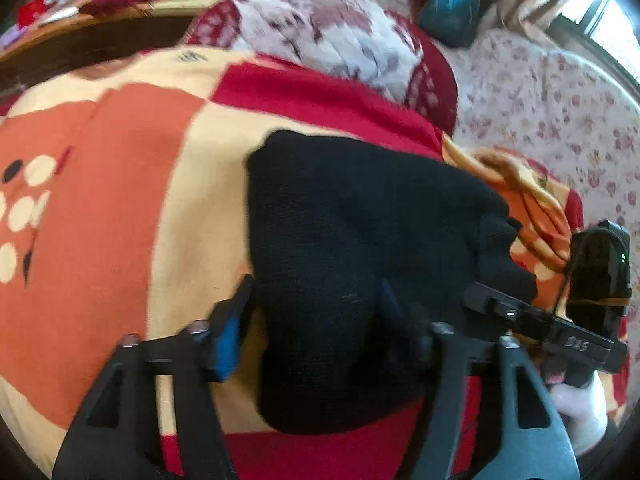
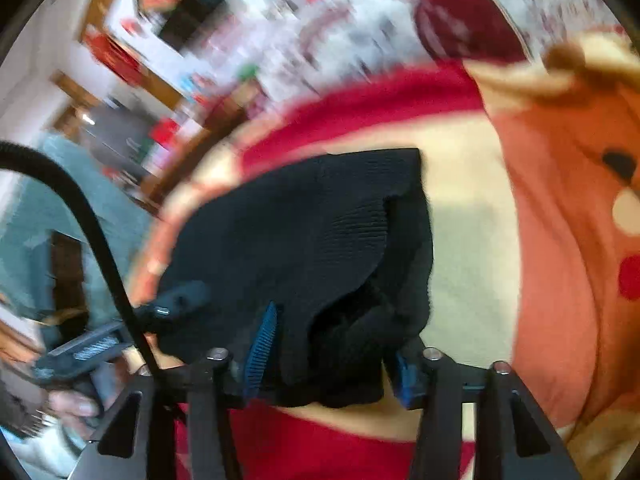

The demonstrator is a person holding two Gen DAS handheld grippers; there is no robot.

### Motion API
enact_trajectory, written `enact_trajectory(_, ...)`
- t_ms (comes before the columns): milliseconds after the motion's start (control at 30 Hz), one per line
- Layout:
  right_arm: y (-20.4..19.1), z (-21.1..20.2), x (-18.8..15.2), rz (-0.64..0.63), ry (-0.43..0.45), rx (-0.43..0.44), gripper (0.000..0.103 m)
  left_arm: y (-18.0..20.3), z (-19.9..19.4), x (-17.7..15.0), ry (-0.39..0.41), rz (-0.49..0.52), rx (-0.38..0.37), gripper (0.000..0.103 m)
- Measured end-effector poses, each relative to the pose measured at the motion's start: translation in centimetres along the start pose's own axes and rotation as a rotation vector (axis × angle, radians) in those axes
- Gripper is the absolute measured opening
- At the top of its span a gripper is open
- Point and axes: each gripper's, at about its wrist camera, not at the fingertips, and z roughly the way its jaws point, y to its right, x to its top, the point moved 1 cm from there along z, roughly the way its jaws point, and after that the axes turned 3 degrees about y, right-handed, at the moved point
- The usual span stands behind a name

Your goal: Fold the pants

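The black knit pants [image 1: 352, 248] lie folded into a compact bundle on an orange, cream and red blanket [image 1: 120, 200]. My left gripper [image 1: 316, 308] is open, its blue-padded fingers on either side of the bundle's near end. The right gripper shows at the right edge of the left wrist view [image 1: 560, 320]. In the right wrist view the pants [image 2: 304, 240] fill the middle, and my right gripper [image 2: 332, 344] is open with the bundle's near edge between its blue pads. The left gripper appears at the lower left there [image 2: 100, 344], held by a hand.
A red and white patterned quilt [image 1: 332, 32] is heaped behind the blanket. A floral sheet [image 1: 540, 92] covers the bed to the right. A wooden bed edge [image 1: 80, 40] with clutter runs along the back left. A black cable [image 2: 88, 216] crosses the right wrist view.
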Motion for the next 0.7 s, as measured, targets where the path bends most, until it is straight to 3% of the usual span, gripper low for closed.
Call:
enact_trajectory(367, -2.5, -5.8, 0.0, -0.114, 0.088, -0.183, 0.062, 1.6, -2.8, -0.1, 0.036, 0.076, 0.087, 0.071)
enact_trajectory(700, -5.9, -9.4, -1.5, -0.146, 0.175, -0.186, 0.062, 3.6, -7.0, -0.9, 0.115, 0.125, 0.128, 0.071)
